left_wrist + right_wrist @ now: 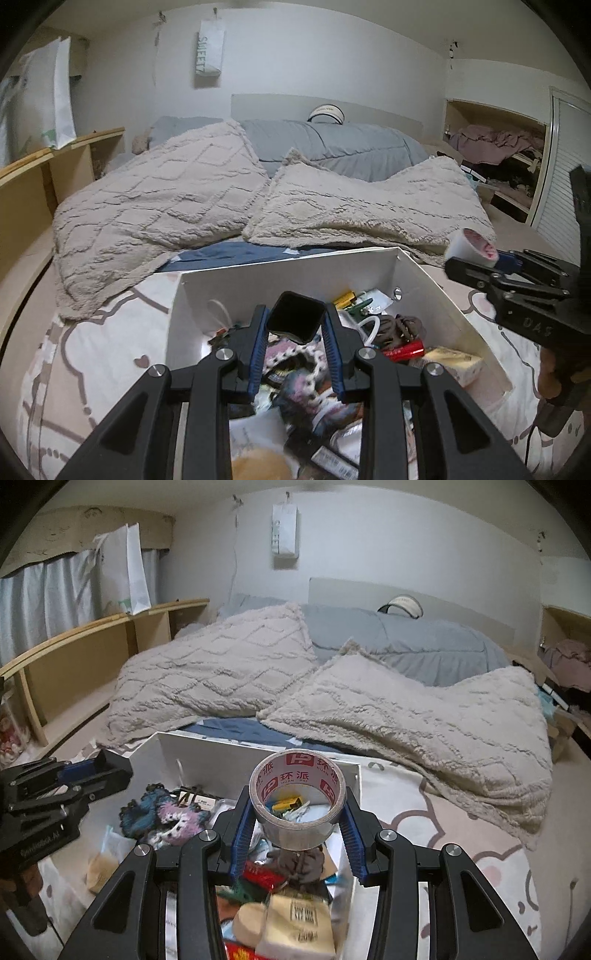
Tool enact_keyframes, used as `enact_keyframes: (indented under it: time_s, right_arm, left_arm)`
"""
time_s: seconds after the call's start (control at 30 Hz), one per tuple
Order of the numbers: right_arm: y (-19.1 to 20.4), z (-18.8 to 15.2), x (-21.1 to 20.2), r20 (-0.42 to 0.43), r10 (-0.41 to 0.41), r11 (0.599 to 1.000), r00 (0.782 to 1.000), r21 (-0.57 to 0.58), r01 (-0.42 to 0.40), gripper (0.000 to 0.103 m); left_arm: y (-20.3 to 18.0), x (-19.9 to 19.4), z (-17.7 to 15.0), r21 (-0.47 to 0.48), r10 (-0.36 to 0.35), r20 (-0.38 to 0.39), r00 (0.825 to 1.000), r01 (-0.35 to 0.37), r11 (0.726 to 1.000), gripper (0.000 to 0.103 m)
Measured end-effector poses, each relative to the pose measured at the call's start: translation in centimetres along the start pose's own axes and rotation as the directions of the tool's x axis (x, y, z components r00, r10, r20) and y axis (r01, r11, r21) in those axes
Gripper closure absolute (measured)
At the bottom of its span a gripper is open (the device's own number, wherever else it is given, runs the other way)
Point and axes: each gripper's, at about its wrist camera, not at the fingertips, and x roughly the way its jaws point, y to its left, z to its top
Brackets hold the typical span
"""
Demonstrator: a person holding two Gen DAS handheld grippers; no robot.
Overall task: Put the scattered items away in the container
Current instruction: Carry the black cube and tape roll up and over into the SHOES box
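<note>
A white box [288, 269] stands on the bed, holding several small items. My left gripper [295, 321] is shut on a black square case [295, 315] and holds it above the box's inside. My right gripper [297, 812] is shut on a roll of clear tape with red print [297, 790] and holds it above the box [236, 749] near its right wall. In the left wrist view the right gripper [476, 258] shows at the right with the tape [471, 245]. The left gripper [92, 766] shows at the left in the right wrist view.
In the box lie a red battery [404, 350], a brown cloth [402, 326], a tissue pack [295, 919] and a blue and pink crocheted piece [162, 812]. Two beige fluffy pillows [166, 199] lie behind the box. Wooden shelving [74, 664] runs along the left.
</note>
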Motion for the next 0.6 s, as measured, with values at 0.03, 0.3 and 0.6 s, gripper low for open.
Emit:
enact_keyframes:
  time_s: [0.03, 0.3, 0.6]
  right_arm:
    - [0.0, 0.1, 0.4, -0.012, 0.004, 1.0, 1.0, 0.004, -0.004, 0.058]
    - [0.4, 1.5, 4.9, -0.126, 0.073, 0.995, 0.989, 0.077, -0.063, 0.058]
    - [2.6, 1.8, 9.4, -0.282, 0.076, 0.996, 0.957, 0.075, -0.057, 0.058]
  left_arm:
    - [-0.2, 0.4, 0.2, -0.002, -0.005, -0.007, 1.0, 0.005, 1.0, 0.074]
    - [0.3, 3.4, 1.1, -0.057, -0.032, -0.065, 0.997, 0.028, 0.998, 0.074]
    - [1.6, 4.7, 1.2, -0.083, -0.014, -0.094, 0.995, 0.006, 0.997, 0.074]
